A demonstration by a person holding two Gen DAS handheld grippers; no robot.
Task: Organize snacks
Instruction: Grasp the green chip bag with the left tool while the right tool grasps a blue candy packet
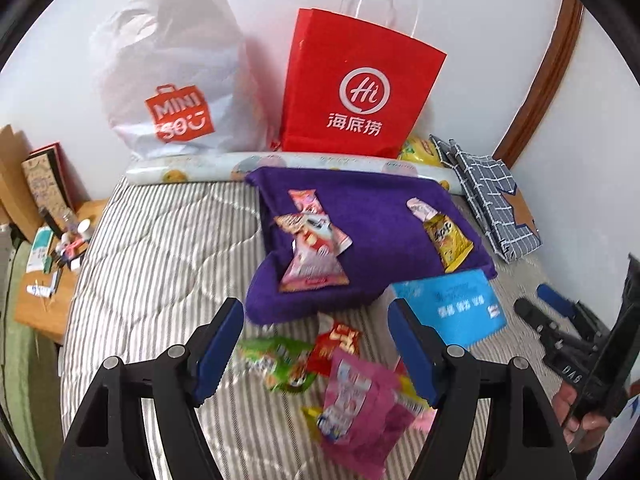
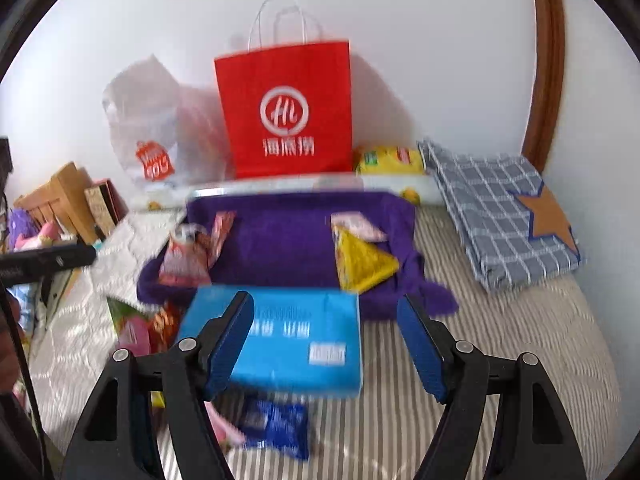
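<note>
A towel (image 1: 372,216) lies on the far middle of the bed (image 1: 160,264), with a cluster of snack packets (image 1: 310,246) on its left part and two packets (image 1: 442,232) on its right. Behind it a roll (image 1: 208,170) lies crosswise, and behind that two bags (image 1: 360,84) stand against the wall. Near the towel's front edge lie a flat box (image 2: 288,336) to the right and loose snack packets (image 1: 332,376) to the left; folded cloth (image 2: 500,208) lies far right.

Bright, even daylight fills both views, with colours vivid and no dim areas. The red paper bag (image 1: 360,84) throws a soft shadow onto the white wall (image 1: 480,40) to its right. Both pictures are round fisheye images with black corners; straight lines bow near the rim. The left wrist view is fairly sharp at the far edge of the bed (image 1: 160,240), smeared close up. The right wrist view is motion-blurred throughout, leaving print on the blue box (image 2: 288,336) unreadable.
</note>
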